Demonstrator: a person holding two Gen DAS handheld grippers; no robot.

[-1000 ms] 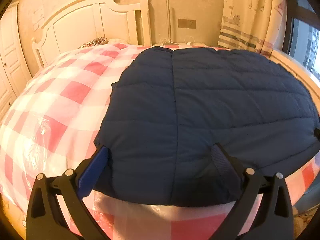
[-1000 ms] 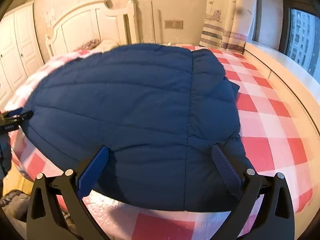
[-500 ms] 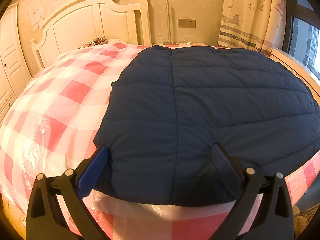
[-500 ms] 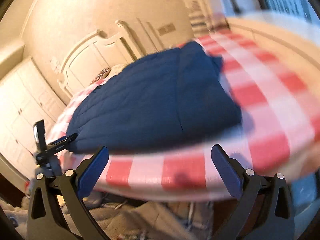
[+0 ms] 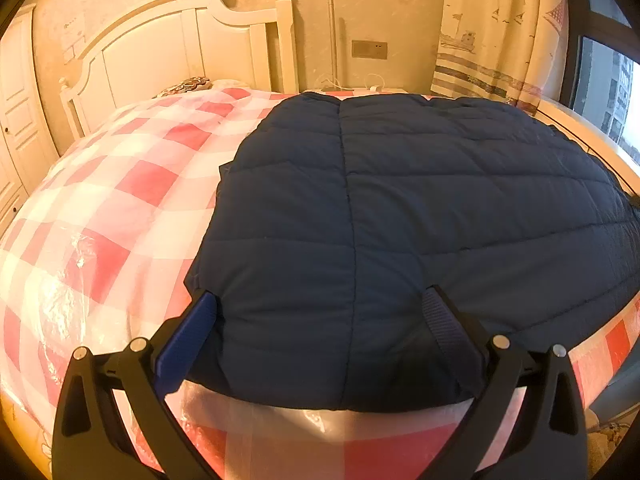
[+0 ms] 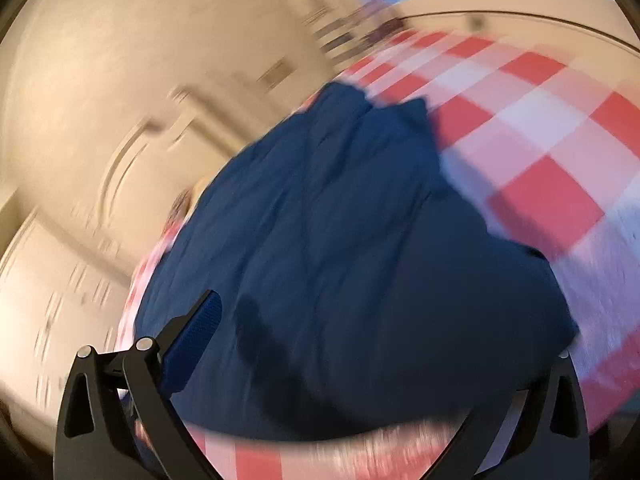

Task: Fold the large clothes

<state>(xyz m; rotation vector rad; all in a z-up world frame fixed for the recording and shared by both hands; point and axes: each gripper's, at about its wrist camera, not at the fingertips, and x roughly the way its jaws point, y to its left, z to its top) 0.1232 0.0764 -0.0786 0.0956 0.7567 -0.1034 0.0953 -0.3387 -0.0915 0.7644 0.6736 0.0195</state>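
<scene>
The right gripper (image 6: 320,320) has swung back tilted over the navy jacket (image 5: 400,220), spread wide like the left gripper (image 5: 320,320).

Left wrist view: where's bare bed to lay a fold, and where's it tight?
Free: the checked sheet between the jacket and the headboard, and a thin strip along the near edge, under the open left gripper. Crowded: the jacket fills the window side. The right wrist view is blurred; its gripper looks open.
</scene>
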